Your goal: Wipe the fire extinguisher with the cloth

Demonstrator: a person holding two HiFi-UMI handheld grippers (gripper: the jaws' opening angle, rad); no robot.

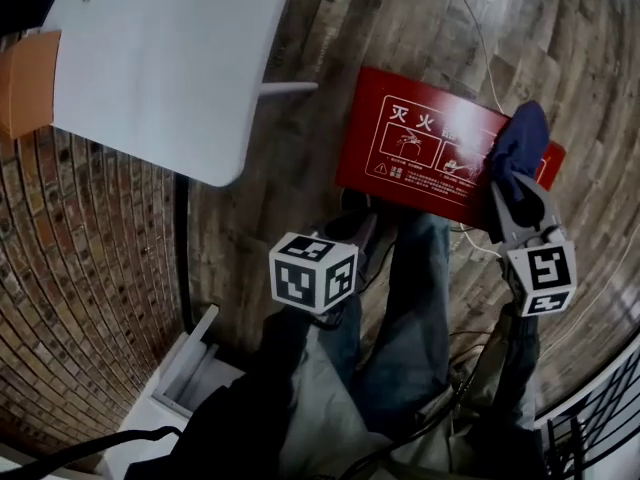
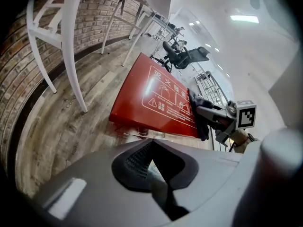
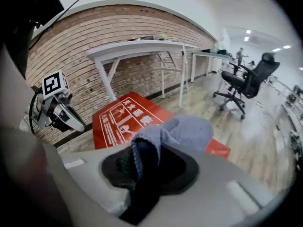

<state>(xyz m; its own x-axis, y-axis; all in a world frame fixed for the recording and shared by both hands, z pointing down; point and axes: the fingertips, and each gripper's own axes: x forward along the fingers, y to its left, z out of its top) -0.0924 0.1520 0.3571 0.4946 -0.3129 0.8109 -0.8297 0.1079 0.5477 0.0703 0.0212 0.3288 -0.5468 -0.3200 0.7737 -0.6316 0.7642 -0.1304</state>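
A flat red fire extinguisher box (image 1: 425,153) with white printed pictures lies on the wooden floor, also seen as the red box (image 2: 156,98) and the red box (image 3: 118,119). My right gripper (image 1: 510,196) is shut on a blue cloth (image 1: 520,148), which bunches over the box's right end. In the right gripper view the cloth (image 3: 182,131) spills out of the right gripper (image 3: 142,169). My left gripper (image 1: 360,230) hangs shut and empty just in front of the box's near edge; its jaws meet in the left gripper view (image 2: 151,162).
A white table (image 1: 170,58) stands at the left of the box, its legs (image 2: 71,41) on the floor by a brick wall (image 1: 90,268). A black office chair (image 3: 248,82) is farther off. A thin cable (image 1: 480,38) runs across the floor behind the box.
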